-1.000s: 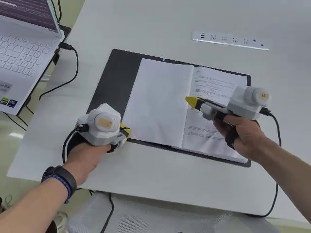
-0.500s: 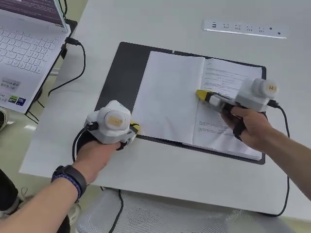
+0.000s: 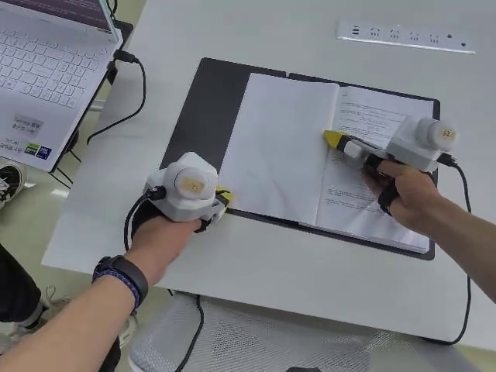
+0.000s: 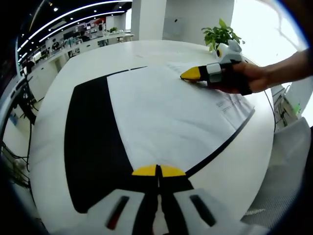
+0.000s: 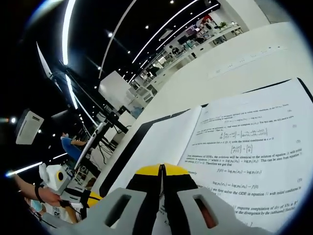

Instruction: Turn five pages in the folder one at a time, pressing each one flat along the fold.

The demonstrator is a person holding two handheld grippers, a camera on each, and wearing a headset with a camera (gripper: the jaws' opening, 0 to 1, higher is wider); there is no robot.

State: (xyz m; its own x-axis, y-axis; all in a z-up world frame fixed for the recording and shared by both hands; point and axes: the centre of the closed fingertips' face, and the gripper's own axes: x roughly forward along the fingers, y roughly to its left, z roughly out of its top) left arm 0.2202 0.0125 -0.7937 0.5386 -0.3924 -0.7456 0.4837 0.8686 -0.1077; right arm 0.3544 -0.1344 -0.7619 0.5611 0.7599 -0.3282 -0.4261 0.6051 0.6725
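Note:
The black folder (image 3: 200, 108) lies open on the white table. A blank white page (image 3: 271, 147) is on its left side and a printed page (image 3: 364, 178) on its right. My right gripper (image 3: 333, 139) is shut, its yellow tips resting at the fold between the two pages (image 5: 160, 170). My left gripper (image 3: 222, 198) is shut too, its yellow tips (image 4: 158, 170) at the folder's near edge, by the blank page's corner. In the left gripper view the right gripper (image 4: 195, 74) lies across the far pages.
An open laptop (image 3: 46, 62) with a cable (image 3: 132, 85) sits at the table's left edge. A white power strip (image 3: 403, 36) lies beyond the folder. The table's near edge (image 3: 232, 283) runs just below the folder.
The head view has shifted, so the folder sits further right and higher in the picture. Both grippers keep about the same places on the folder.

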